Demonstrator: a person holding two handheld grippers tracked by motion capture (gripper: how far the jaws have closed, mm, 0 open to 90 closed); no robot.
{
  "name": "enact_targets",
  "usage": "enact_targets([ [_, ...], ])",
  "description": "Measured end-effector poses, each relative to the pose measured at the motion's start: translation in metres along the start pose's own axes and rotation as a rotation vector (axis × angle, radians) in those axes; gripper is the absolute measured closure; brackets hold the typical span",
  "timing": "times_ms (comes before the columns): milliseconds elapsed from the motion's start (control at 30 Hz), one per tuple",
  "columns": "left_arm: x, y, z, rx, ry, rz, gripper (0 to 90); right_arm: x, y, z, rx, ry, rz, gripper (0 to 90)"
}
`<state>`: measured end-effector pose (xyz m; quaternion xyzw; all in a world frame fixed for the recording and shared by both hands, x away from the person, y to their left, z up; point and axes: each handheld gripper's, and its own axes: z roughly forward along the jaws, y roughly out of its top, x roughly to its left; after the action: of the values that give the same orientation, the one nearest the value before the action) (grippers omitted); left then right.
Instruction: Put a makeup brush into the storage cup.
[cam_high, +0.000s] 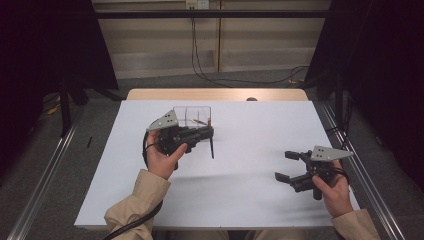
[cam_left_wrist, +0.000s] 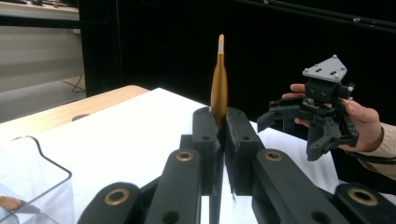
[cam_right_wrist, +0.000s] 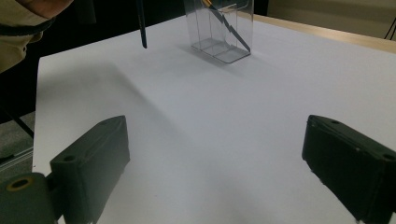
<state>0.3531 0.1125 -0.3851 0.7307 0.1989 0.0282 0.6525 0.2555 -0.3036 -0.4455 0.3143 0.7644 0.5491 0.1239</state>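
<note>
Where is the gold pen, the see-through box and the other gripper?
gold pen (cam_left_wrist: 219, 88), left gripper view, on its gold barrel.
see-through box (cam_high: 192, 116), high view, on its front wall.
right gripper (cam_high: 286, 165), high view, midway between its open fingertips.

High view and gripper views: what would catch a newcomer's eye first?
The left gripper, its fingers shut on a slim gold-and-dark brush that stands up between them. Beside that gripper, at the white table's far side, stands a clear compartmented organizer. On the near right, the right gripper hangs open with nothing between its fingers.
</note>
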Motion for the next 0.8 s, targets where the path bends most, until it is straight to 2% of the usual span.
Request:
enact_targets([
  [800,0.015,0.018,0.001,-0.019,0.047,-0.001,83.9,0.001,0.0,-0.002,0.007,0.008,-0.016,5.5],
])
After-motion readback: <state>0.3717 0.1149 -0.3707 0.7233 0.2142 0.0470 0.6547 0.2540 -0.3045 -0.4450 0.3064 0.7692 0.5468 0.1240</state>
